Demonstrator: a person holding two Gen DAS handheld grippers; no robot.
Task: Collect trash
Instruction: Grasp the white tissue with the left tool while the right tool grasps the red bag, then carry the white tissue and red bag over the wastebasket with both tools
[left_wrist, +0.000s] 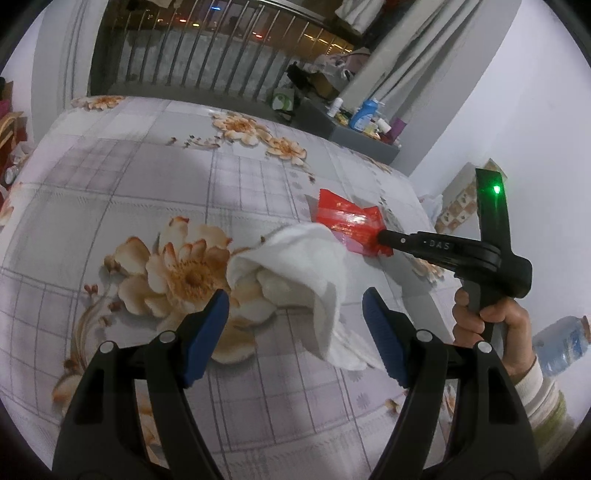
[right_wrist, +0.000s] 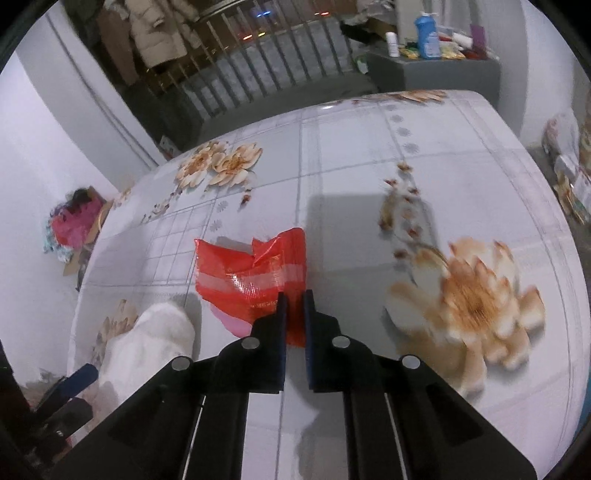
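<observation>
A: We look over a table (left_wrist: 110, 192) under a glossy grey checked cloth printed with big peach flowers; behind it runs a metal railing (left_wrist: 207, 55), with a white wall to the side.

B: And past the far corner we see a low grey stand (left_wrist: 362, 138) crowded with small things, a blue bottle (left_wrist: 364, 112) among them. Coats (right_wrist: 155, 33) hang beyond the railing in the right wrist view.

A: What trash do we have on the cloth?

B: Two pieces. A crumpled white tissue (left_wrist: 295, 273) lies near the middle, and a red plastic wrapper (left_wrist: 347, 221) lies just behind it, touching or nearly so.

A: Our left gripper (left_wrist: 295, 325) hangs above the tissue with its blue pads spread wide, one on each side, pressing on nothing.

B: Our right gripper (right_wrist: 294, 314) has its jaws drawn narrow, pinched on the near edge of the red wrapper. From the left view we see its black tip buried in that wrapper, and a hand (left_wrist: 491, 325) in a pale sleeve on its handle.

A: The tissue's bulk sits between our left gripper and the wrapper. A clear water bottle (left_wrist: 561, 343) lies off the table's right edge.
</observation>
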